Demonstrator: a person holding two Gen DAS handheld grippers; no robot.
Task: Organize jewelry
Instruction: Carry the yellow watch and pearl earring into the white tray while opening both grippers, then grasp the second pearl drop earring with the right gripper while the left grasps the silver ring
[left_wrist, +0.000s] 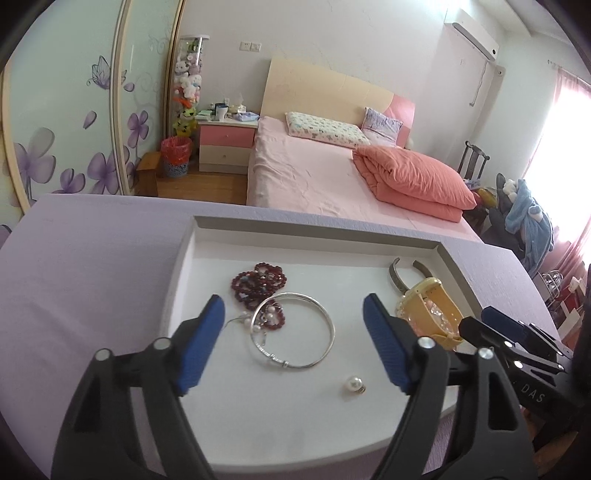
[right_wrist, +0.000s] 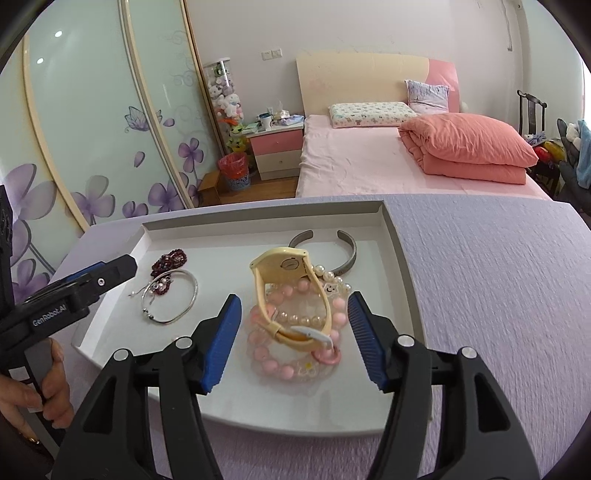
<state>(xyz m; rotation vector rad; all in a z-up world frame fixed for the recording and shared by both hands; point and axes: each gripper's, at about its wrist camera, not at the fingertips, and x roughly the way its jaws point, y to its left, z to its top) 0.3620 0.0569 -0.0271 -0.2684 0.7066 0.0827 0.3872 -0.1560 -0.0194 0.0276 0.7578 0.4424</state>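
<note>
A: Two grippers over the white tray (left_wrist: 207, 236), both released, nothing between the pads. Left gripper (left_wrist: 293, 339) hangs above the silver bangle (left_wrist: 295, 330); right gripper (right_wrist: 293, 339) straddles the yellow watch (right_wrist: 284, 295) without touching it.

B: Where's everything relative to the bangle?

A: Dark red bead bracelets (left_wrist: 258, 284) just behind it, partly under its far rim, thin chain with pearls tangled there too. Loose pearl (left_wrist: 352, 384) near its front edge. Metal cuff (right_wrist: 328, 254) well to the right of it at the tray's back wall; watch lies on the pink bead bracelet (right_wrist: 291, 339) and a pearl strand (right_wrist: 328, 277).

B: Risks?

A: Snagging, mainly — grab the bangle and the chain and red beads likely drag along. Pearl would probably roll if a finger nudges it. On the right, closing on the watch strap could pinch the pink beads underneath and lift the whole pile — or tip the watch off.
</note>
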